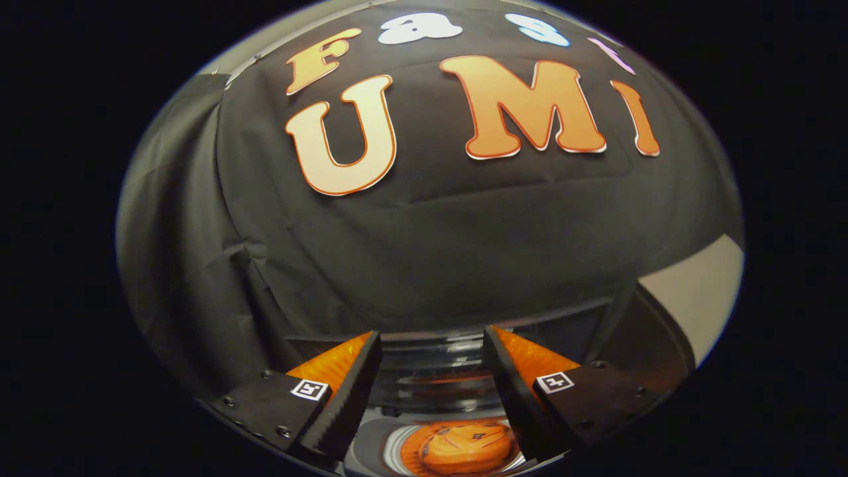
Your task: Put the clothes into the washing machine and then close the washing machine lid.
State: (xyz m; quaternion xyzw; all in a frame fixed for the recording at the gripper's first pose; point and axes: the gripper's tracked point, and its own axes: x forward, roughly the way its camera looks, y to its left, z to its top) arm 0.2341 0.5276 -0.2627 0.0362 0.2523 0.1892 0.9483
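My gripper (432, 332) is open, with a wide gap and nothing held between the fingers. Below the gap, close under the fingers, a crumpled orange garment (457, 447) lies inside the round drum of the washing machine (368, 450), ringed by a pale rim. Just ahead of the fingers the machine's glossy dark lid (430, 364) stands raised, with an orange reflection on it. Its upper edge runs level with my fingertips.
The booth's black cloth wall (430, 252) rises close behind the lid and wraps round to the left. A pale surface (695, 291) shows past the cloth's edge on the right, beside a dark curved part of the machine (646, 344).
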